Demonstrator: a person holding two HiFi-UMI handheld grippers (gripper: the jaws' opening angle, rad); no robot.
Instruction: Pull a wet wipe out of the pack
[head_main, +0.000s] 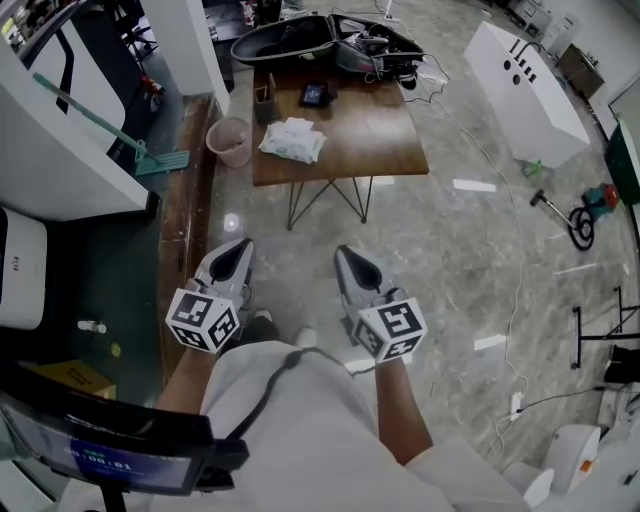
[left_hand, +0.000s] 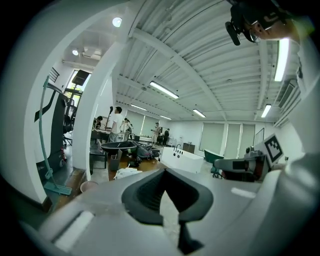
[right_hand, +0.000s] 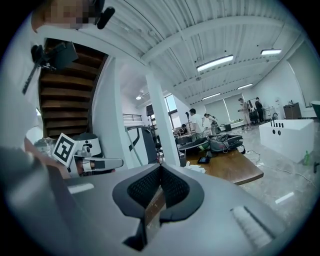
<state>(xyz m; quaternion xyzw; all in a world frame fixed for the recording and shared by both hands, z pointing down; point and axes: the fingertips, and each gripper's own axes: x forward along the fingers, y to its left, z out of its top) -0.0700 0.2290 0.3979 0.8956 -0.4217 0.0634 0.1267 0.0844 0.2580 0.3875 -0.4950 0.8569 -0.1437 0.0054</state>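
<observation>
left gripper (head_main: 238, 247): jaws together, nothing between | right gripper (head_main: 347, 254): jaws together, nothing between | wipe pack (head_main: 292, 140): lies on wooden table (head_main: 385, 140), well apart from both grippers

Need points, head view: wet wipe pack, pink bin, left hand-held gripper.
wet wipe pack (head_main: 292, 140), head view, middle of the white pack on the table.
pink bin (head_main: 232, 156), head view, its near outer wall.
left hand-held gripper (head_main: 240, 248), head view, the tips where its jaws meet.
</observation>
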